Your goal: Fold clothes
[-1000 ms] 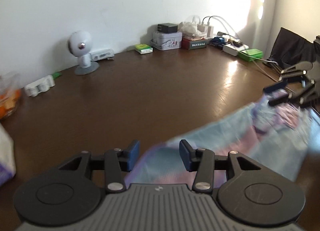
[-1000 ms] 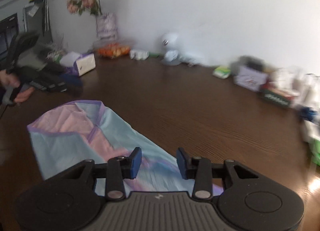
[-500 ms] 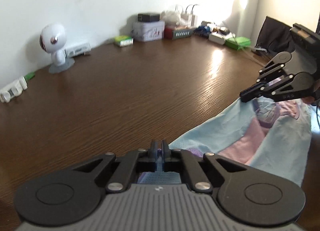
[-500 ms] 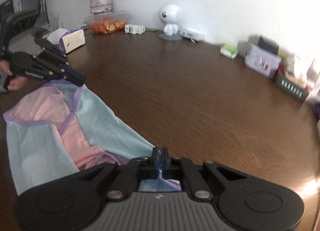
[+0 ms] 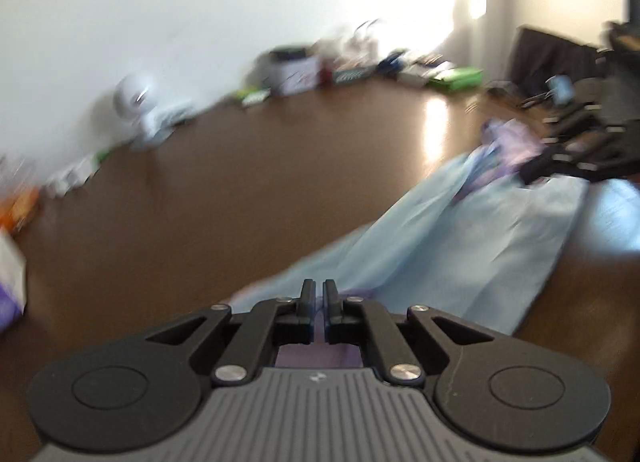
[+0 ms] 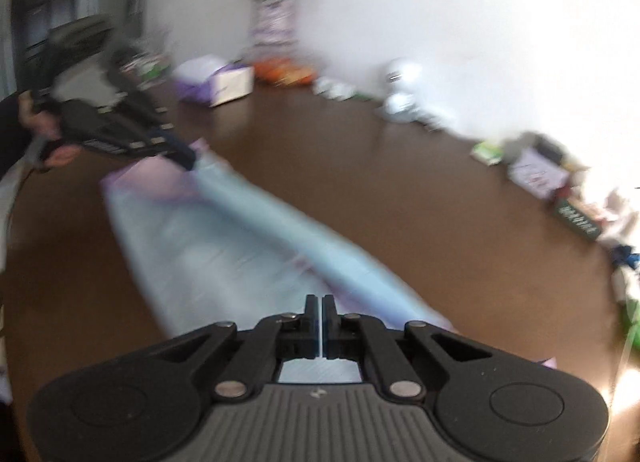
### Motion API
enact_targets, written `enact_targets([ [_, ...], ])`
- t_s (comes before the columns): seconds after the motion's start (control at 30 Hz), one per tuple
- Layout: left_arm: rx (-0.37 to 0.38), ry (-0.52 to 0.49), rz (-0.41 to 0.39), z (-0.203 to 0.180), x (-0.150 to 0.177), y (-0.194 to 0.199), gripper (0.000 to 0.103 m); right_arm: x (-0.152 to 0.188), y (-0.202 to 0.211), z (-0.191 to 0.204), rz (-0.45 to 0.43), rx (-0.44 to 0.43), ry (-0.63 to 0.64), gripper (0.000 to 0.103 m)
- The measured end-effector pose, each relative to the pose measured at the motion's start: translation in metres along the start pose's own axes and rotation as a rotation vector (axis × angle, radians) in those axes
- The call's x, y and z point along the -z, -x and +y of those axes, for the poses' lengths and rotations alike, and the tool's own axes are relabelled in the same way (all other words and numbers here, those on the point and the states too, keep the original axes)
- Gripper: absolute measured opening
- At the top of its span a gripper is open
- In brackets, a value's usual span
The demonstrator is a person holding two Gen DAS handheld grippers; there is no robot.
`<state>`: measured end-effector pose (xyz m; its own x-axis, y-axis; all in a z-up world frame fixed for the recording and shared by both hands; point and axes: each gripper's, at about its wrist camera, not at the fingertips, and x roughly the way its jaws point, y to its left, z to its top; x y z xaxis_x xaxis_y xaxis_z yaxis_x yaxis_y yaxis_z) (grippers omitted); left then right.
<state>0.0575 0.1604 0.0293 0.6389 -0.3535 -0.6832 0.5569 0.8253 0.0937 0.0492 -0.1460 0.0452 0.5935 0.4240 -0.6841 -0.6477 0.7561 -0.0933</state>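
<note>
Pale-blue garment (image 5: pixel 460 246) is pinched at either end by the left gripper (image 5: pixel 316 290) and right gripper (image 6: pixel 319 304); both corners should be carried over evenly, cloth kept taut above the wooden table (image 5: pixel 240 190).

We are looking at thin, soft cloth in the garment (image 5: pixel 472 246), lying on a glossy wooden table (image 5: pixel 224 190); the left gripper (image 5: pixel 316 294) is showing matt black plastic.

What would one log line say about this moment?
task: fold clothes | left claw: shut on garment | right claw: shut on garment | garment stretched over table
</note>
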Motion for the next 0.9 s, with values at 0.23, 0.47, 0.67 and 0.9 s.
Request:
enact_targets([
  [0.23, -0.099, 0.145, -0.051, 0.013, 0.004, 0.017, 0.043, 0.017, 0.037, -0.068, -0.033, 0.193, -0.206, 0.043],
  [0.47, -0.020, 0.085, -0.088, -0.017, -0.018, 0.008, 0.055, 0.028, -0.009, -0.149, 0.101, 0.290, -0.413, 0.040],
  [0.67, 0.063, 0.026, -0.050, -0.032, -0.017, -0.011, 0.057, 0.036, -0.013, -0.146, 0.096, 0.307, -0.418, 0.004],
  [0.9, 0.021, 0.016, -0.018, -0.034, -0.011, -0.018, 0.015, 0.063, 0.086, -0.084, -0.109, 0.357, -0.248, 0.004],
])
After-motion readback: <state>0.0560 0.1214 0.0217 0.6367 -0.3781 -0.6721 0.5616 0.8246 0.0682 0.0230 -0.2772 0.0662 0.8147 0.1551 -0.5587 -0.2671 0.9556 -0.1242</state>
